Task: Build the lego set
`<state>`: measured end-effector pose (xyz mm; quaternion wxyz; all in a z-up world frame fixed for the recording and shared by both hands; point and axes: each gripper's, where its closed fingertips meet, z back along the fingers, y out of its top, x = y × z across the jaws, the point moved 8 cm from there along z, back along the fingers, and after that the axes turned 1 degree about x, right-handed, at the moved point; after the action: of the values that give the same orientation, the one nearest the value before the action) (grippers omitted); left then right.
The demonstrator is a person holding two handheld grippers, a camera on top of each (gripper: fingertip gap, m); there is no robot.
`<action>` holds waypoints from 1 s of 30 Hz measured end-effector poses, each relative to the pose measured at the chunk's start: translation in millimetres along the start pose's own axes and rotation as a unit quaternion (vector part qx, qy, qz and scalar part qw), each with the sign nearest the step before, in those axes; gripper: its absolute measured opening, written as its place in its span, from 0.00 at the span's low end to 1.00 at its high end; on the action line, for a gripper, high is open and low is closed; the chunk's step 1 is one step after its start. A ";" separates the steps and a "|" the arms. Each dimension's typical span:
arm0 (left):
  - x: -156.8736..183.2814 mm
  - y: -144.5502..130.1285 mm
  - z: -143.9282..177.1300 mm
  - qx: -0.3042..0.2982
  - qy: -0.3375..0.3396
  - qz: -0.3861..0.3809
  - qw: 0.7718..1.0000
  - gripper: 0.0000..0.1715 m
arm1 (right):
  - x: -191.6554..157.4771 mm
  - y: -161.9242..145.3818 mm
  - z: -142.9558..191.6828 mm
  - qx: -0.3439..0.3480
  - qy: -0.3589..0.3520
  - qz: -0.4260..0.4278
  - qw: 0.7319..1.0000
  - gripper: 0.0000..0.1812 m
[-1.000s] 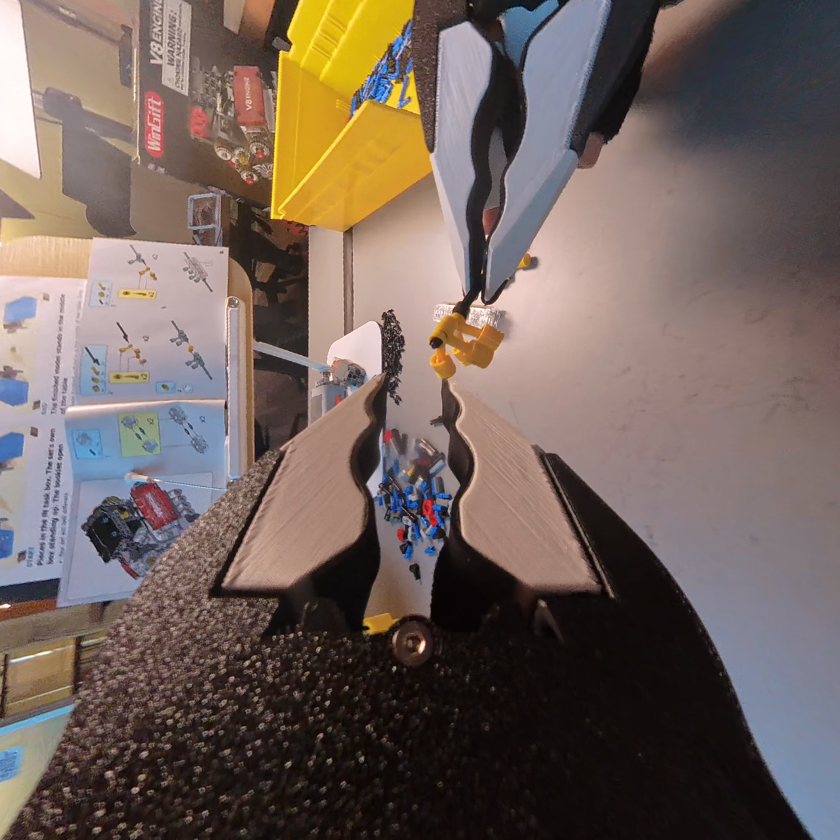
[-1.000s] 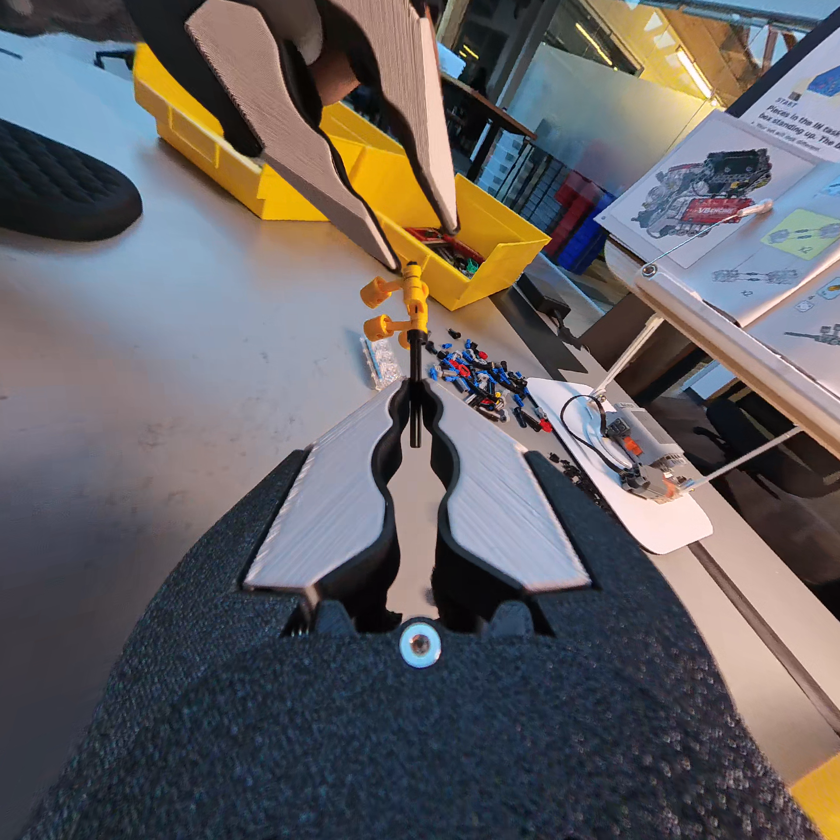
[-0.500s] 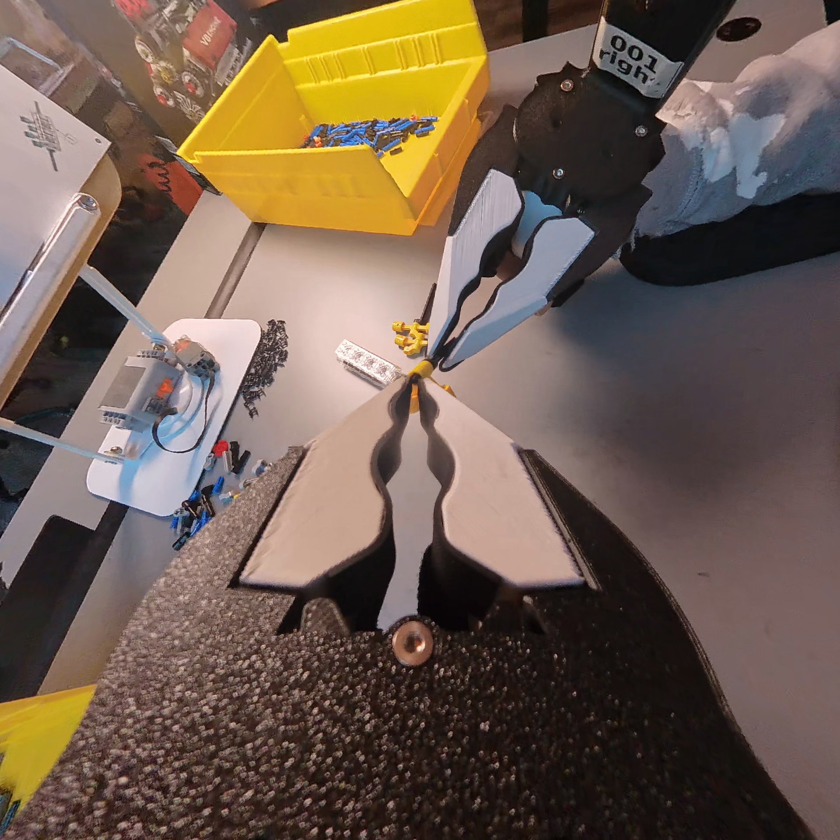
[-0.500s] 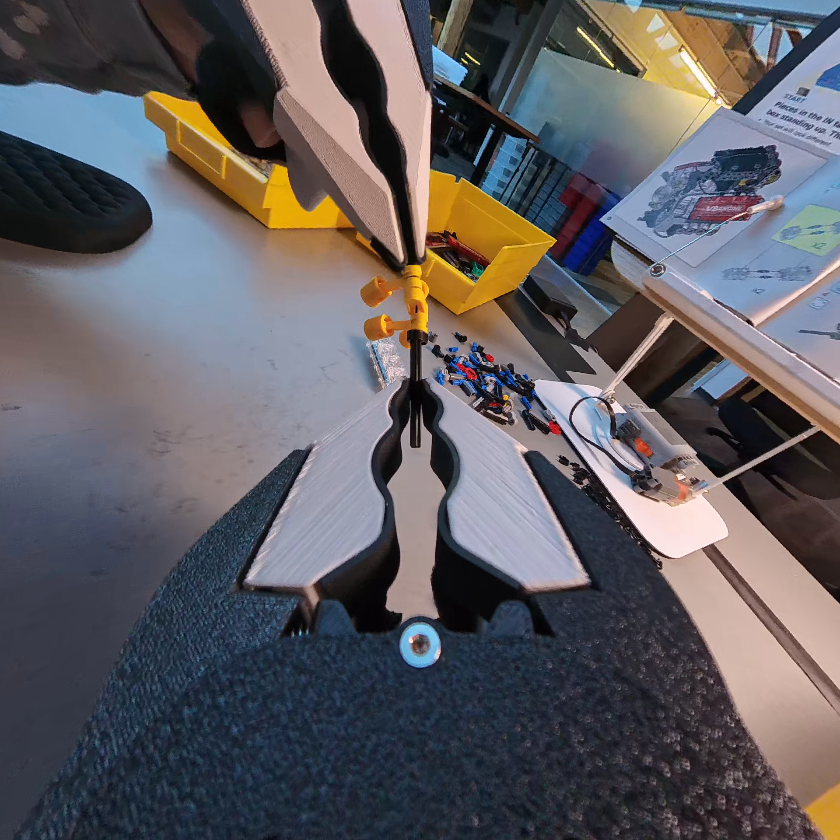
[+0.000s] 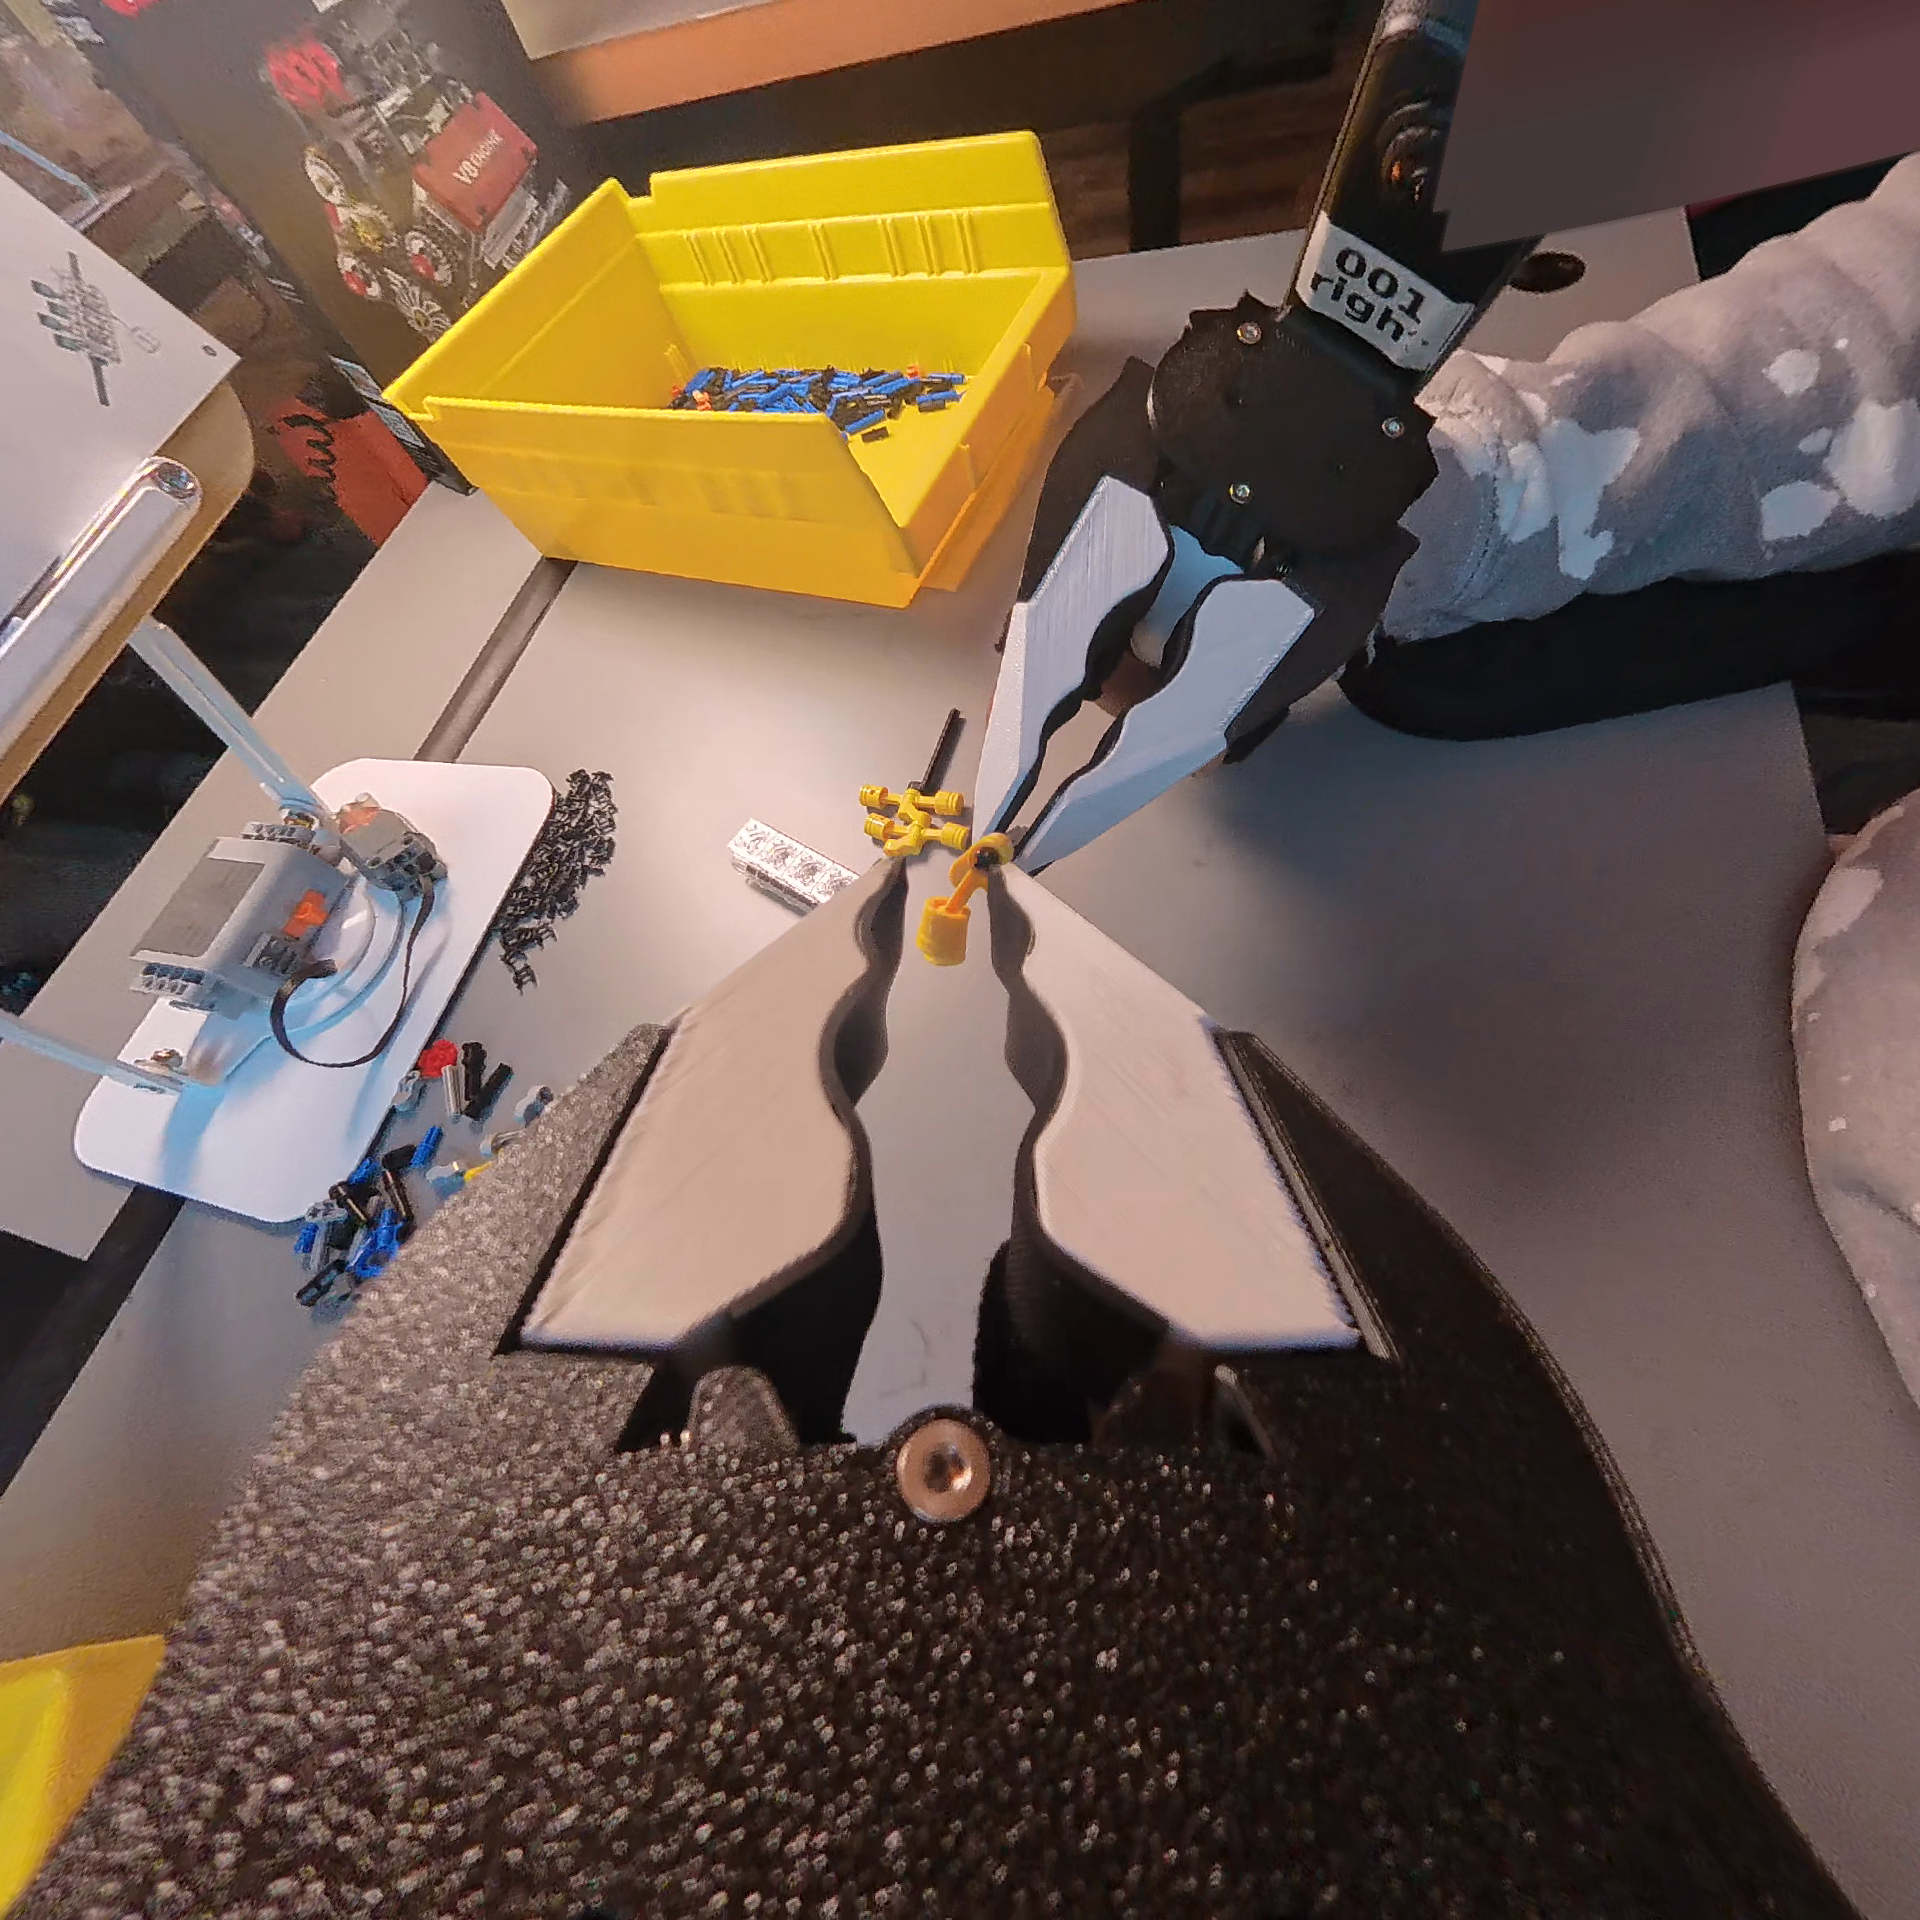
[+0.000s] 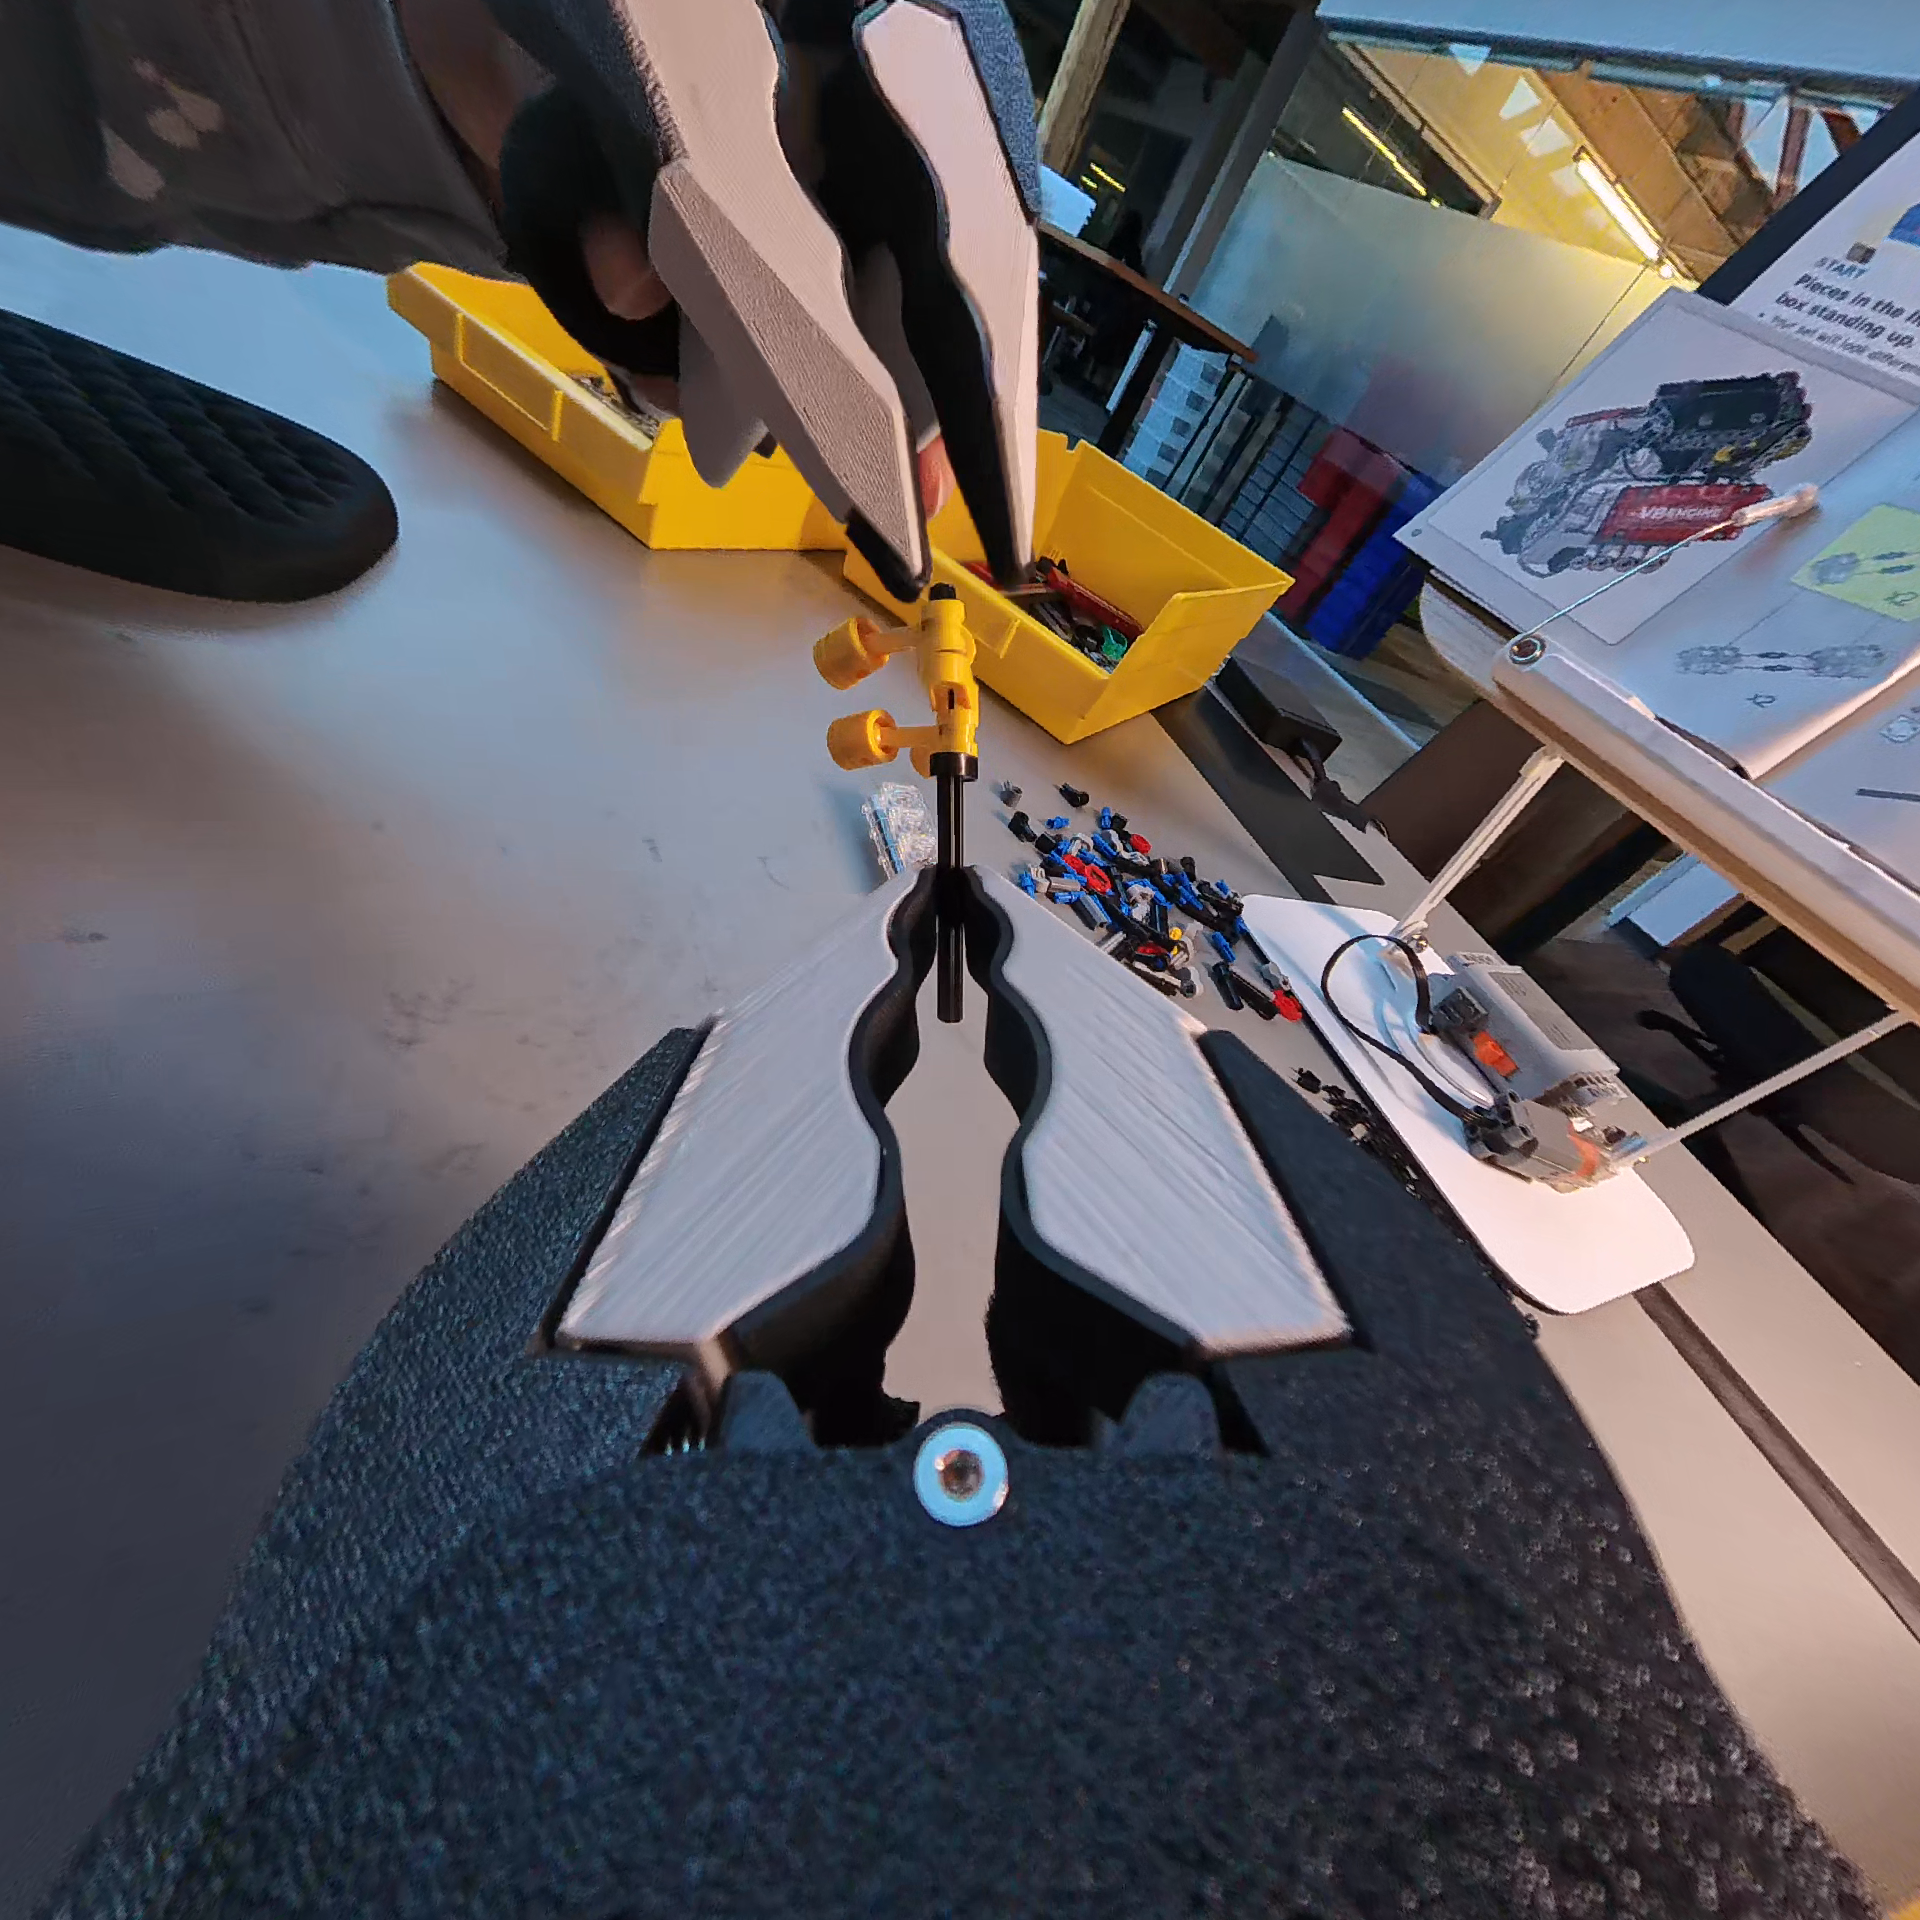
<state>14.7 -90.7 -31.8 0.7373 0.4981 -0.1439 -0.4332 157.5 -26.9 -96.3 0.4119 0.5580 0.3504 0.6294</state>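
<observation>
In the right wrist view my right gripper [image 6: 948, 883] is shut on a black axle [image 6: 948, 831] and holds it upright above the table. Two yellow piston pieces [image 6: 943, 675] sit on the axle's upper end. My left gripper [image 6: 956, 577] comes down from above, open, with a fingertip on each side of the axle's top. In the left wrist view my left gripper [image 5: 948, 873] is open around a yellow piston [image 5: 943, 923], tip to tip with the right gripper [image 5: 1013, 847]. A second yellow piston assembly [image 5: 912, 816] and a clear brick [image 5: 795, 868] lie on the table behind.
A yellow bin [image 5: 727, 488] of blue and black pins stands behind; two yellow bins [image 6: 1101, 686] show in the right view. Loose small pieces [image 6: 1132, 899] lie beside a white stand base carrying a grey battery box [image 6: 1507, 1060]. Instruction sheets [image 6: 1662, 488] stand at right. A sleeve [image 5: 1662, 468] rests on the table. About 15 cm separates my right fingertips from the clear brick [image 5: 795, 868].
The left gripper swung in from above and shut at the axle's top half a second ago; now it has opened again. The right gripper still holds the axle upright.
</observation>
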 end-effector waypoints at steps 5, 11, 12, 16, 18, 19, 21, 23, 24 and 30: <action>0.4 -1.2 6.4 0.023 0.008 0.020 0.999 0.07 | 3.7 -0.3 1.5 0.010 -0.001 -0.021 1.000 0.02; 6.4 1.8 1.2 0.041 -0.010 0.024 0.999 0.05 | -1.2 2.9 0.0 0.038 0.044 -0.074 0.996 0.02; 6.3 4.2 2.0 0.049 -0.015 0.025 0.998 0.06 | -2.8 3.7 0.2 0.052 0.071 -0.103 0.991 0.02; -0.3 13.1 11.9 0.086 -0.012 0.025 0.996 0.07 | 4.2 10.7 7.0 0.115 0.105 -0.183 0.971 0.02; -4.7 13.0 15.9 0.089 0.000 0.028 0.996 0.06 | 6.9 10.7 9.0 0.122 0.103 -0.188 0.969 0.02; -5.9 12.0 16.8 0.088 0.005 0.031 0.996 0.06 | 7.2 10.6 9.1 0.122 0.102 -0.188 0.969 0.02; -4.4 9.8 16.3 0.089 -0.001 0.040 0.995 0.05 | 6.9 10.3 8.5 0.121 0.104 -0.189 0.969 0.02; 0.4 8.0 13.6 0.092 -0.019 0.051 0.994 0.05 | 5.9 9.9 7.5 0.119 0.106 -0.190 0.969 0.02; 2.9 7.1 11.8 0.091 -0.027 0.055 0.994 0.05 | 5.4 9.3 6.9 0.116 0.106 -0.189 0.969 0.02; 9.2 9.0 6.8 0.110 -0.066 0.082 0.988 0.08 | 6.2 8.1 6.5 0.113 0.103 -0.191 0.970 0.02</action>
<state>20.2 -100.8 -22.9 0.6998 0.5329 -0.2793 -0.3850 162.6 -24.8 -85.5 0.4204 0.4557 0.5600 0.5496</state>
